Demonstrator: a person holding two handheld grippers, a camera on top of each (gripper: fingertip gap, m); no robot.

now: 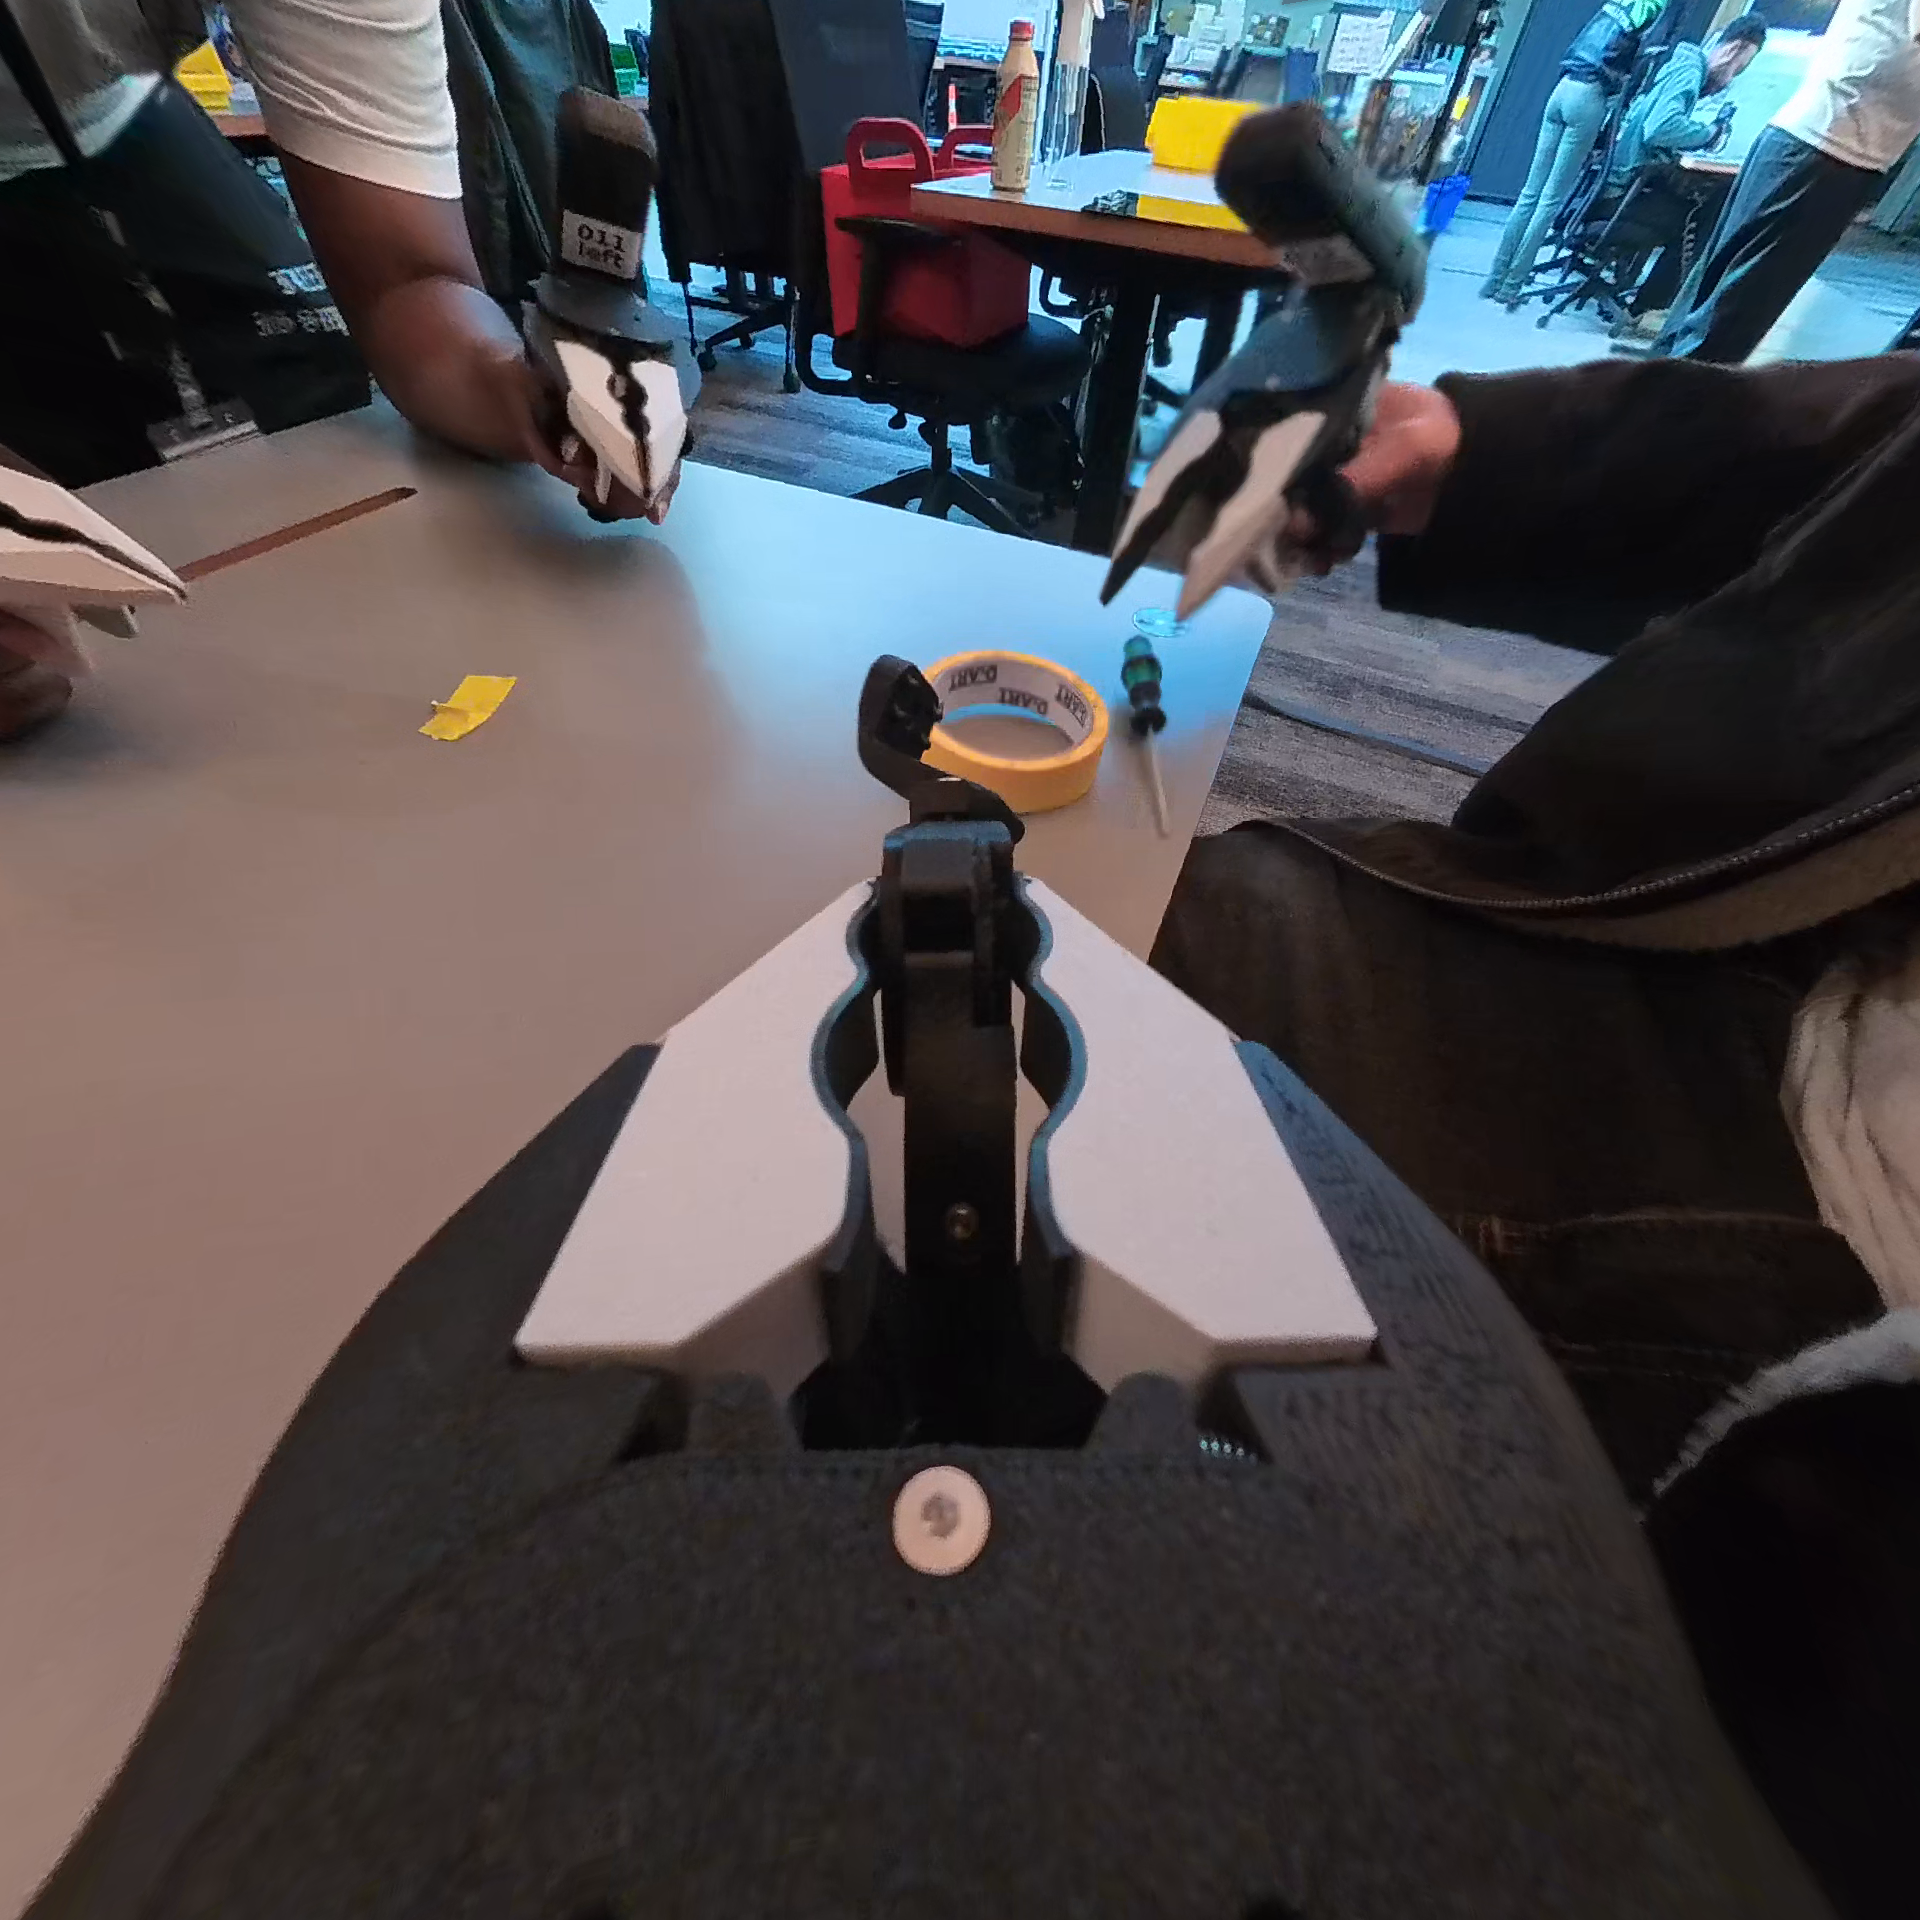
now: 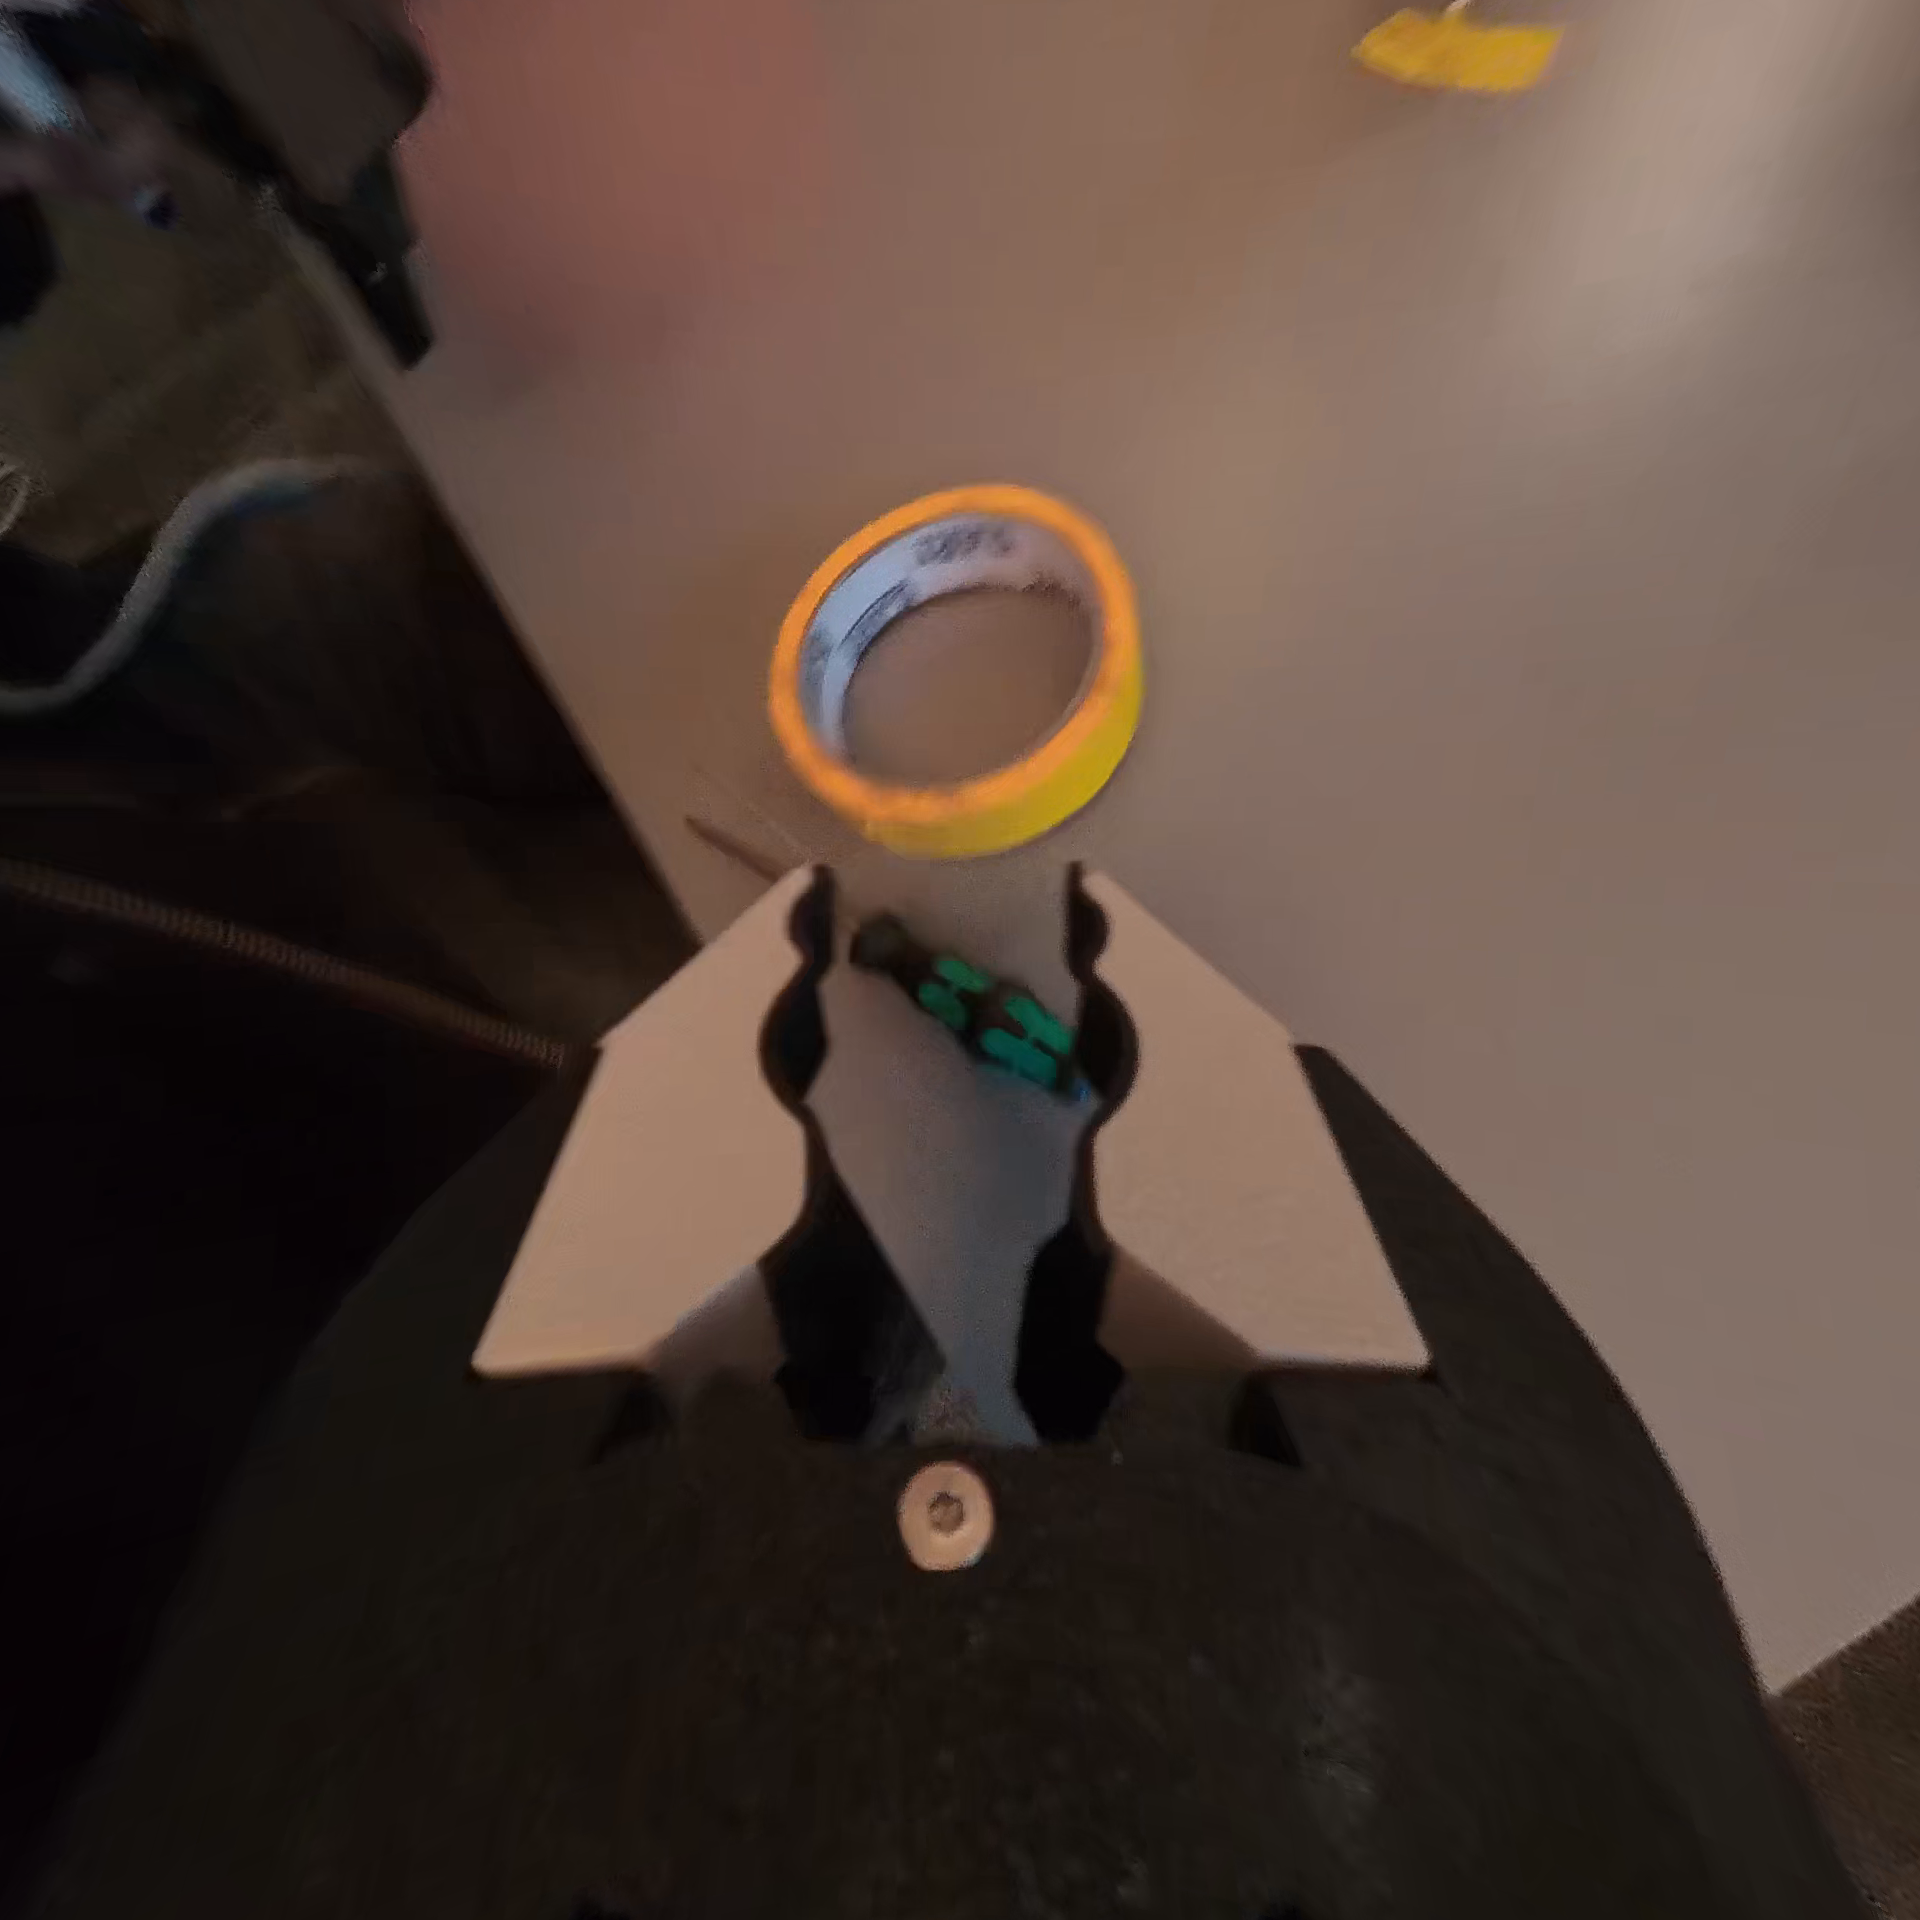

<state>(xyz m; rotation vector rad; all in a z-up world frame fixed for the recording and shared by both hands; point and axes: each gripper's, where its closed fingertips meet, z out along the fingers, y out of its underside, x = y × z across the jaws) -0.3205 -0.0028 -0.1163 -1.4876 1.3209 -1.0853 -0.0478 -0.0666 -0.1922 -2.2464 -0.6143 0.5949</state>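
Note:
My left gripper [image 1: 951, 899] is shut on a black plastic hinged part [image 1: 940, 997], which sticks up past the fingertips over the grey table [image 1: 312, 987]. A yellow tape roll [image 1: 1023, 738] lies flat just beyond it, with a green-and-black-handled screwdriver [image 1: 1143, 707] to its right near the table's corner. My right gripper [image 1: 1153, 597] is held in a hand above the screwdriver, open and empty. In the right wrist view the open right gripper [image 2: 948, 883] frames the screwdriver [image 2: 977, 1008] below it, with the tape roll [image 2: 956, 665] just ahead.
Another person across the table holds a gripper [image 1: 623, 416] on the tabletop, and a further gripper [image 1: 83, 561] shows at the left edge. A scrap of yellow tape [image 1: 468, 707] lies mid-table. A dark jacket [image 1: 1558, 1039] borders the table's right edge. Chairs and desks stand behind. Spacing between my two grippers at the tips: around 30 cm.

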